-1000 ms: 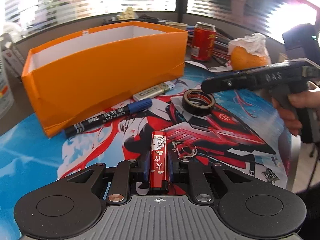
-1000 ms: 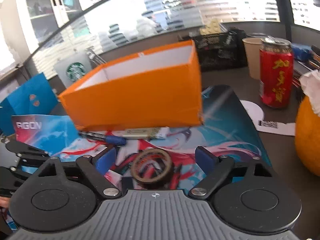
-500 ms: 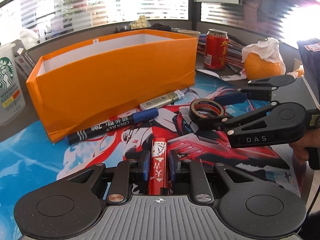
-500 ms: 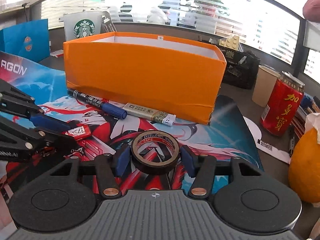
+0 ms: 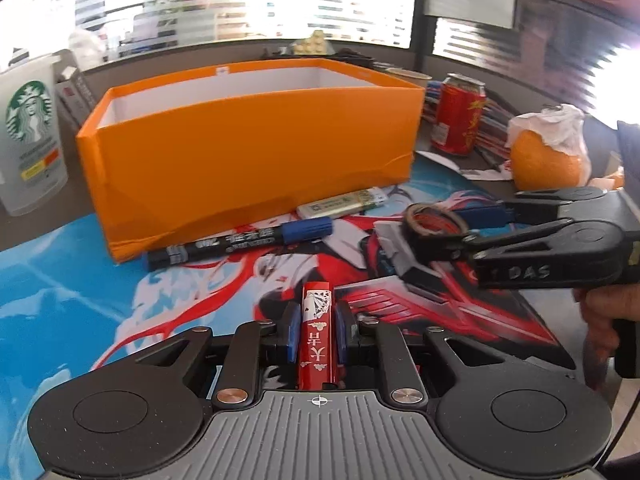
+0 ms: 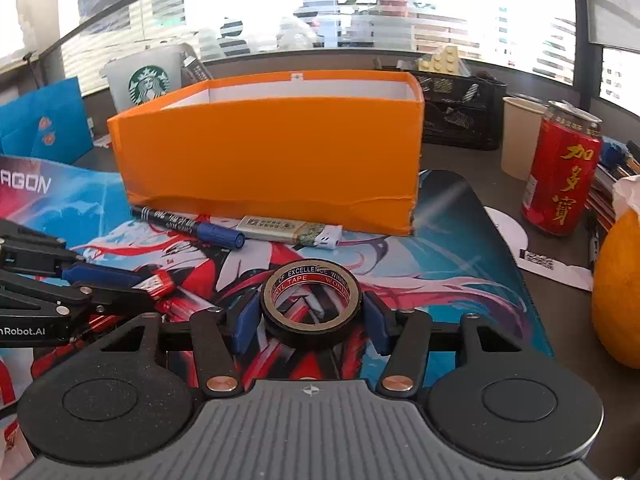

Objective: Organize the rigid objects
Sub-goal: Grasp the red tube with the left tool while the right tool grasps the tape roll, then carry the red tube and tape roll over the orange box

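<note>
Since a sec ago the right gripper (image 6: 310, 316) has closed in around the tape roll (image 6: 311, 304), and its jaws, wide apart then, are now clamping the roll w/ the blue pads (image 6: 245, 320) pressing on both sides. Roll is sitting low over the printed mat (image 6: 460, 256), just in front of the orange box (image 6: 272, 160); can't tell if it's lifting off yet. Left gripper (image 5: 316, 330) is keeping its spot, jaws nearly together and, going by the last moment, squeezing a bit tighter on the red lighter (image 5: 317, 332), which is pointing forward toward the box.

So both hands are now carrying one rigid item each, meaning the grab stage looks done and, prob., the move into the box is coming next.

Still lying on the mat by the box's front wall: black marker w/ blue cap (image 5: 240, 242) and a pale lighter (image 5: 340, 206), touching or nearly so. Further out on the desk (image 6: 472, 160): red can (image 6: 560, 168), an orange (image 5: 546, 160) under a tissue, Starbucks cup (image 5: 32, 136), a paper cup (image 6: 518, 136). Box interior is mostly hidden from here.
</note>
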`<state>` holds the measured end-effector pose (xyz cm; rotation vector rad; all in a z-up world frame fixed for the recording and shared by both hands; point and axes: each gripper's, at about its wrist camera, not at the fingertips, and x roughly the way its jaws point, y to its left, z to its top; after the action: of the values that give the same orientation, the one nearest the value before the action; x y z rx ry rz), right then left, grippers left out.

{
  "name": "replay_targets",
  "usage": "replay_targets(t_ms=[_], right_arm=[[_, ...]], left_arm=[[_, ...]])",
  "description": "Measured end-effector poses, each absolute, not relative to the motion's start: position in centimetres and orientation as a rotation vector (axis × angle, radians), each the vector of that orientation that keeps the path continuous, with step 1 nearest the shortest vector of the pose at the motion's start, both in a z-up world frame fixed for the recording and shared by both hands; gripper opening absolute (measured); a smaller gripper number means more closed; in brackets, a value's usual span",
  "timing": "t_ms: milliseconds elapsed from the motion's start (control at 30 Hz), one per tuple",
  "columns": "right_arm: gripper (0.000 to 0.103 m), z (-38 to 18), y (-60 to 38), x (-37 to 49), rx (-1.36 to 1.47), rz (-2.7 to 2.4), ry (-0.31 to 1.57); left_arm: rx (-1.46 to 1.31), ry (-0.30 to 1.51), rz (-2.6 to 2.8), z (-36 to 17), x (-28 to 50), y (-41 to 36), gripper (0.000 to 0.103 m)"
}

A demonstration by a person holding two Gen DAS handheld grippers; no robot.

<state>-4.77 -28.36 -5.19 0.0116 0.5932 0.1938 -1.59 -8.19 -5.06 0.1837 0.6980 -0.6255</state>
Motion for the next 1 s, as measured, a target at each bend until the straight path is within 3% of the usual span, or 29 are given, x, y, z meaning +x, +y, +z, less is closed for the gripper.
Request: replay_targets(t_ms=[700,1000], right_arm=[[0.052,-0.4,-27.2,-5.3,0.01,0.24,0.483],[0.052,3.7,-27.4,-3.7,0.016,0.265,0.423]], left_arm=[[0.083,0.58,-0.562,4.0,0.0,-4.7,0.016],[0.053,0.559,-0.54,7.8,4.3,-5.0,0.016]])
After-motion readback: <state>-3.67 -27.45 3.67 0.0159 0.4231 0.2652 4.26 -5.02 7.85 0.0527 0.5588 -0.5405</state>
